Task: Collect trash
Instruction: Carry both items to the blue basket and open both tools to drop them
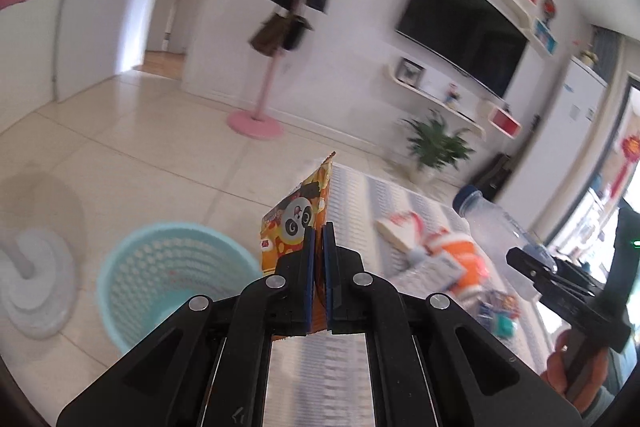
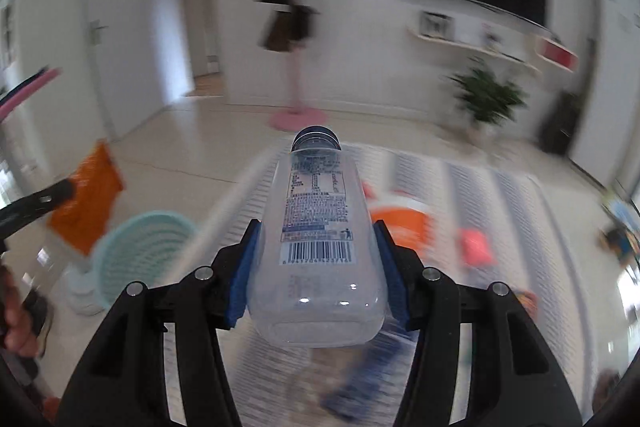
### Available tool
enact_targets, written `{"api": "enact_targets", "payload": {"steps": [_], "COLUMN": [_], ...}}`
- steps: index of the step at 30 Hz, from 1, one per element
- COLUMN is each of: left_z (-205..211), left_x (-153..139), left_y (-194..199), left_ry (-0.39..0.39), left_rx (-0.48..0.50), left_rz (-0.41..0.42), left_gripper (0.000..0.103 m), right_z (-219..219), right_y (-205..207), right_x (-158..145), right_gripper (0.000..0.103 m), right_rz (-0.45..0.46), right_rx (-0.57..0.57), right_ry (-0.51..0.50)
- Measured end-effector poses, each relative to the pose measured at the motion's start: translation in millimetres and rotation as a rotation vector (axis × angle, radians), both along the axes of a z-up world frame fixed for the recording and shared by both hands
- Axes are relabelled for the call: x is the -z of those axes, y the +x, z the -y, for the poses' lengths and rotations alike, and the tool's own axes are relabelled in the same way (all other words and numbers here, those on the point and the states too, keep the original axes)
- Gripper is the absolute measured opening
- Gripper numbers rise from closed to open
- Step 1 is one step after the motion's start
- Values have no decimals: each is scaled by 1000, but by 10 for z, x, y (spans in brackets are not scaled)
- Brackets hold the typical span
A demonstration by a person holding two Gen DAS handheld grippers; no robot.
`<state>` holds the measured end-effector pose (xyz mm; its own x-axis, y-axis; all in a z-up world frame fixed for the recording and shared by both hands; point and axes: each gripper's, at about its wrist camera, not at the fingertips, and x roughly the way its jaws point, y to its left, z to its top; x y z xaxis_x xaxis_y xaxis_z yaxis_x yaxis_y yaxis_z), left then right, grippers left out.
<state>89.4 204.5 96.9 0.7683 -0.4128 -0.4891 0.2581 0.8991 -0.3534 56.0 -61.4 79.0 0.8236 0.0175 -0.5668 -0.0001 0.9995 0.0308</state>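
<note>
My left gripper (image 1: 319,229) is shut on an orange snack packet (image 1: 294,219) with a panda print, held upright above the table's left edge. The packet also shows in the right wrist view (image 2: 86,205). My right gripper (image 2: 316,231) is shut on a clear plastic bottle (image 2: 318,239) with a dark cap, held lengthwise with the cap pointing away. The bottle also shows in the left wrist view (image 1: 490,223). A light blue mesh wastebasket (image 1: 160,267) stands on the floor left of the table, below and left of the packet; it appears in the right wrist view (image 2: 140,251) too.
More wrappers and an orange packet (image 1: 456,259) lie on the striped tablecloth (image 1: 376,195). A white fan base (image 1: 32,283) sits on the floor left of the basket. A pink coat stand (image 1: 256,119), a potted plant (image 1: 436,143) and a wall TV (image 1: 464,23) are beyond.
</note>
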Motion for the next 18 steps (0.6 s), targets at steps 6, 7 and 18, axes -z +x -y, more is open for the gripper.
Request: {"api": "enact_targets", "payload": {"steps": [6, 7, 18], "left_z": [-634, -717, -1067], "left_x": [169, 235, 1298], "left_y": [239, 286, 805], "left_ry": [-4, -1, 16], "left_rx": [-110, -122, -169], "left_rz": [-57, -71, -304], "left_gripper": [2, 2, 3], "right_z": [-1039, -1208, -1973], "right_y": [470, 577, 1228], "right_x": [207, 313, 1067], "right_gripper": [52, 52, 53], "right_rz": [-36, -68, -302], "right_rx": [-210, -240, -303], "right_ry": [-46, -46, -1]}}
